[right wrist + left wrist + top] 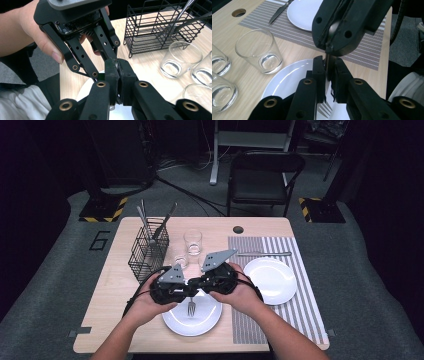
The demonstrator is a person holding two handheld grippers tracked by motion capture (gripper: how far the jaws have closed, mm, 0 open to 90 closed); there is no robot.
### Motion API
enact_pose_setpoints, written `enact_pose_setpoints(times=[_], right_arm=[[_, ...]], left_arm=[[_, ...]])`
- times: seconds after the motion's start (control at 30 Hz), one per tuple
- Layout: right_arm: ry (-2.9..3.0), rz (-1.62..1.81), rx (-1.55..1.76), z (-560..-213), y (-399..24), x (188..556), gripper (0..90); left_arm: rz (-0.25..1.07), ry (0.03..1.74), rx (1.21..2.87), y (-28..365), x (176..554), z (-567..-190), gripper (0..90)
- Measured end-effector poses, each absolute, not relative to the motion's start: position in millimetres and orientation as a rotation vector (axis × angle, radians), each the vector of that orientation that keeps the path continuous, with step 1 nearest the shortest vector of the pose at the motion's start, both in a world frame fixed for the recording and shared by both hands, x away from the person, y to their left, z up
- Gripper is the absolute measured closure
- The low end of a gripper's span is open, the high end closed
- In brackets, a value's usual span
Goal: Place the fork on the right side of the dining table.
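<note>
Fork: hangs tines down over the white plate near the table's front edge, handle up between both sets of jaws.
Left gripper: jaws pinch the fork's handle, tines showing below them.
Right gripper: jaws pressed on the handle's upper end, meeting the left gripper tip to tip.
Nearby: 3 glasses, wire basket toward the table's left edge.

- A black folding chair is standing beyond the wooden table.
- Grey carpet is covering the floor.
- Darkness is surrounding the room's edges.
</note>
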State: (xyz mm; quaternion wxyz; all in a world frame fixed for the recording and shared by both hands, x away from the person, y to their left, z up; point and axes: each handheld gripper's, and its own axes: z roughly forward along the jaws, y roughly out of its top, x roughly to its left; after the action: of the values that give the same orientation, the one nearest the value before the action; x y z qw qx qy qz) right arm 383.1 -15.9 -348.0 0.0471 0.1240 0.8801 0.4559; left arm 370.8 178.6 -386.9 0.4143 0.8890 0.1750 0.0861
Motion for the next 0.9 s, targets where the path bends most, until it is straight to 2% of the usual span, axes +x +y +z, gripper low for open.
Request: enact_pose_setpoints(times=[0.13,0.9], right_arm=[[2.666,1.384,0.370,-345,-16,382,87.3],[2.626,1.431,0.409,-331,-25,383,87.3]], left_arm=[[0.212,0.443,2.245,177,372,-392,80.0],[0.202,0.470,2.257,176,379,-412,82.1]])
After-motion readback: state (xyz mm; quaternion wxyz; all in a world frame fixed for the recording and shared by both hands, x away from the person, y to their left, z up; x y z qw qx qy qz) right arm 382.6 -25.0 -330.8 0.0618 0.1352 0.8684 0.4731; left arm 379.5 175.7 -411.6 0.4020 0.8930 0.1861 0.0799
